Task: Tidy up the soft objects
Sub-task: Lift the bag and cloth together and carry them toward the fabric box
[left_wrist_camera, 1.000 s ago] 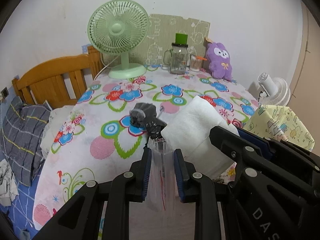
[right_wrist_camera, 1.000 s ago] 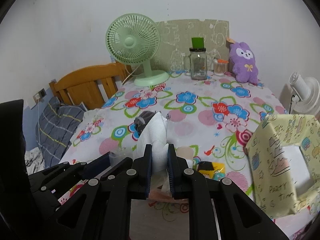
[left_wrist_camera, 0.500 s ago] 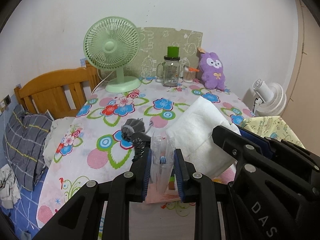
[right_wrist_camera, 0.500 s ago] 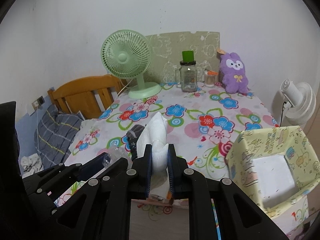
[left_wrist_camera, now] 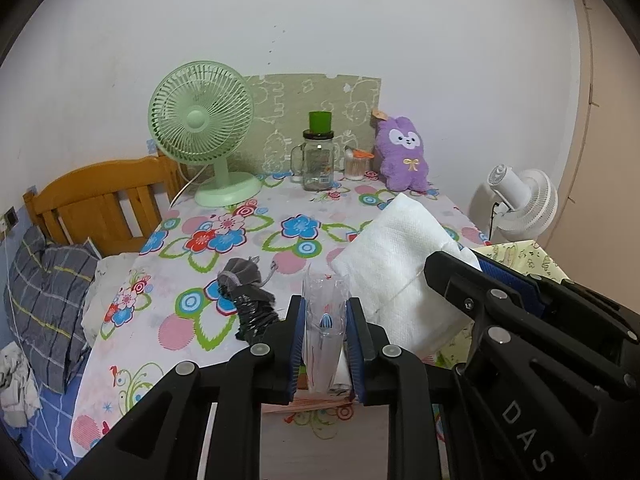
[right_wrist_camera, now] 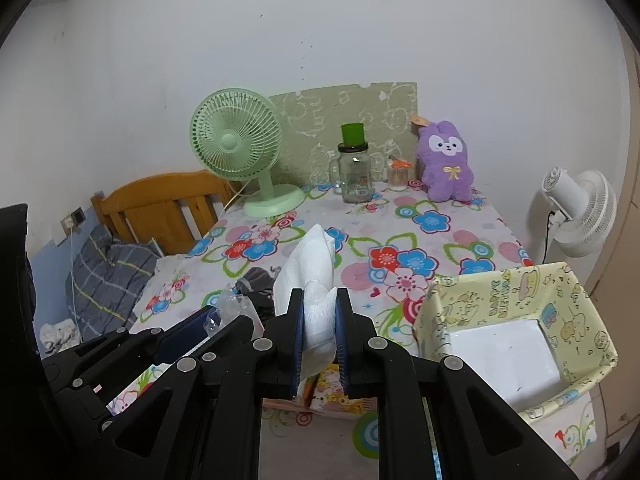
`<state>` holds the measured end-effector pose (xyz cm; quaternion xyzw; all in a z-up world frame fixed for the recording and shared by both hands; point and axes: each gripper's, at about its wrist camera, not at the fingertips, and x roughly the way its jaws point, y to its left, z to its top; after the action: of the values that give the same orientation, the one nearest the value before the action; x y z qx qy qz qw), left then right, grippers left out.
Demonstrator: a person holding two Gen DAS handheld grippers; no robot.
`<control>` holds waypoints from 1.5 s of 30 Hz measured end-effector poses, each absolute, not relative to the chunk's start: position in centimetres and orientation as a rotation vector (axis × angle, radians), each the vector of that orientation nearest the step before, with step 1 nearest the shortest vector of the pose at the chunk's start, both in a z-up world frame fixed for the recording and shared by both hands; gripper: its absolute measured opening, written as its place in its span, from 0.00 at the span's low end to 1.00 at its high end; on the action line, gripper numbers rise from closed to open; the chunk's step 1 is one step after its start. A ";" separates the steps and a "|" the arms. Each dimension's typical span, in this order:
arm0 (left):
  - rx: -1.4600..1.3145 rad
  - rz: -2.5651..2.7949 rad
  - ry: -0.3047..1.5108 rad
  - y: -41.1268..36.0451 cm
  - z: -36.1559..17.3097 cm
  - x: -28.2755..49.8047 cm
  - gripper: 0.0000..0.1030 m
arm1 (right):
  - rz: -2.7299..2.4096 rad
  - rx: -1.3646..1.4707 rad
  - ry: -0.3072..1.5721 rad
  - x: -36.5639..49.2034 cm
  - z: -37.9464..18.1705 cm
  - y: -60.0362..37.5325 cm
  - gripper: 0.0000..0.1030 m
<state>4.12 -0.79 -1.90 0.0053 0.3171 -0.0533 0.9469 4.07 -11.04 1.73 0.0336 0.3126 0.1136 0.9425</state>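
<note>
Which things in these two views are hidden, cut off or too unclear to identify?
- Left wrist view: the clear plastic wrapper between the jaws of the left gripper; its contents and lower end are unreadable, hidden by the jaws.
- Left wrist view: the yellow box is mostly behind the right gripper.
- Right wrist view: the dark bundle is largely hidden by the white tissue pack.

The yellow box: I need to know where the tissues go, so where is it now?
In the right wrist view the yellow box stands open at the lower right, on the floral table's near corner, below the white fan.
</note>
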 end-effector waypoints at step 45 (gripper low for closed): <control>0.068 -0.270 0.592 -14.3 0.0 6.2 0.12 | 0.032 0.075 0.561 4.2 4.5 -24.4 0.17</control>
<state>6.24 -14.32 0.02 0.0334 0.2909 -0.1326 0.9469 4.15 -24.41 4.46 0.0372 0.2769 0.0157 0.9600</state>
